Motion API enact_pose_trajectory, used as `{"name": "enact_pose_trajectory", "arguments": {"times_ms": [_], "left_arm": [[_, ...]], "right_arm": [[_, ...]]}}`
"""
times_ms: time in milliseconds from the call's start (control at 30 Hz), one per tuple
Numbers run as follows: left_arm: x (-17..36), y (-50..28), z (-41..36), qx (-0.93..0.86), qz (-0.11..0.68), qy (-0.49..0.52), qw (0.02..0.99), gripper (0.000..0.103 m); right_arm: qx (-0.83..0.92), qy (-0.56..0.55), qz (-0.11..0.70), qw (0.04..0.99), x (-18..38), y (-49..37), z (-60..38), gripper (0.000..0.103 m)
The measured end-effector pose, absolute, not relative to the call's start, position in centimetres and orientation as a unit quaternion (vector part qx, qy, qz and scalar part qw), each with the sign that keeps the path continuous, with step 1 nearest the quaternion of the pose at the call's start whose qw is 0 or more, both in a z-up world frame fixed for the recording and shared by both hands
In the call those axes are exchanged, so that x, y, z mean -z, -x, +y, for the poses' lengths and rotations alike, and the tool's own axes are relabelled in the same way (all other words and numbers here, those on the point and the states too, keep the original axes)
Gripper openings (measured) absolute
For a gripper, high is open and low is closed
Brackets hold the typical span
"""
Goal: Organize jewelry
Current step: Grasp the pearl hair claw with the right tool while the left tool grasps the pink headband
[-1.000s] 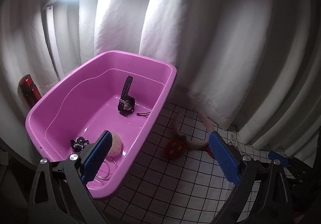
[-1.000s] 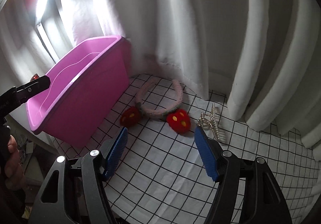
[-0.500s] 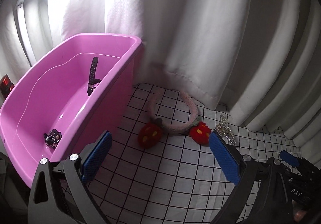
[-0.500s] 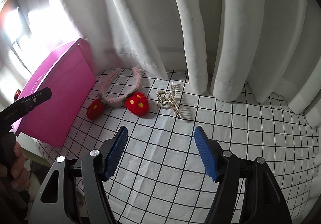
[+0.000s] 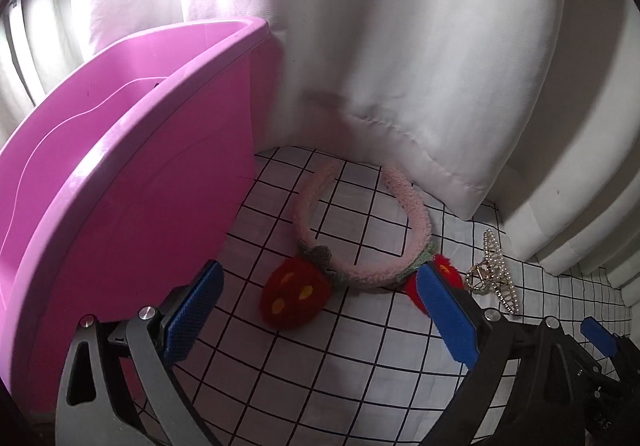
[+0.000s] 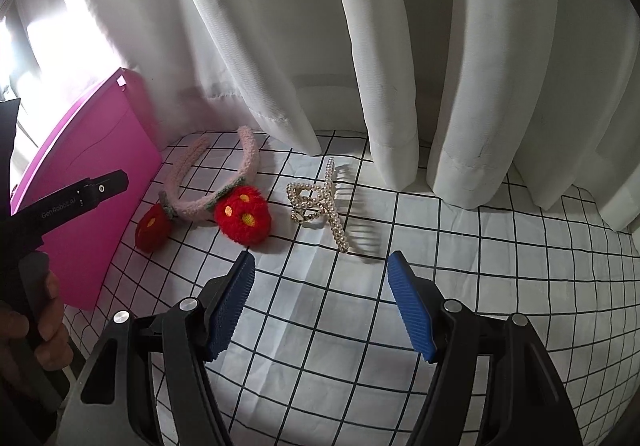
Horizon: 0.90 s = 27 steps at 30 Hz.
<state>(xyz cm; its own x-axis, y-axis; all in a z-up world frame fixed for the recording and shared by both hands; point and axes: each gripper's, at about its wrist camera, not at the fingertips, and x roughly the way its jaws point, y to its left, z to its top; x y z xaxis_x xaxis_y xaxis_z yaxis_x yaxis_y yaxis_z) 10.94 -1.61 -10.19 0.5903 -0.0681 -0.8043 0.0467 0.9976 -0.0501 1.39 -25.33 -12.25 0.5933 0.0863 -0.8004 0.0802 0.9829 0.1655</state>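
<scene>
A fuzzy pink headband (image 5: 412, 222) with two red strawberry pompoms (image 5: 294, 294) lies on the checked cloth beside the purple bin (image 5: 120, 206). My left gripper (image 5: 316, 310) is open and empty, low over the cloth just in front of the pompoms. A pearl hair claw (image 6: 324, 202) lies right of the headband (image 6: 248, 158); it also shows in the left wrist view (image 5: 494, 274). My right gripper (image 6: 322, 302) is open and empty, a short way in front of the claw. The bin's inside is hidden.
White curtains (image 6: 400, 46) hang along the back and touch the cloth (image 6: 480, 286). The bin's side wall (image 6: 88, 206) stands at the left. The left gripper's body (image 6: 60, 206) and a hand show at the left edge of the right wrist view.
Both grippers swung right and moved down and closer to the cloth. The left one went from over the bin to the headband; the right one went toward the pearl claw. Both stayed open.
</scene>
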Motion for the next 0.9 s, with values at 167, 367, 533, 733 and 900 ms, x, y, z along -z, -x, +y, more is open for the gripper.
{"name": "enact_pose_trajectory", "arguments": {"times_ms": [167, 367, 533, 733, 900], "left_arm": [[12.3, -13.1, -2.0, 0.022, 0.458, 0.008, 0.889, 0.095], [14.0, -15.4, -2.4, 0.016, 0.466, 0.012, 0.885, 0.095], [14.9, -16.6, -2.6, 0.009, 0.466, 0.009, 0.885, 0.095], [15.9, -17.8, -2.3, 0.003, 0.473, 0.015, 0.881, 0.095], [16.9, -18.6, -2.0, 0.001, 0.483, 0.02, 0.875, 0.095]], "right_arm": [[-0.005, -0.09, 0.459, 0.884, 14.4, -4.0, -25.8, 0.066], [-0.017, -0.089, 0.471, 0.877, 16.7, -6.9, -26.0, 0.066], [-0.023, -0.082, 0.478, 0.874, 17.9, -8.6, -25.8, 0.066], [-0.028, -0.078, 0.485, 0.871, 19.2, -9.7, -25.6, 0.066], [-0.024, -0.074, 0.487, 0.87, 19.9, -10.5, -25.5, 0.066]]}}
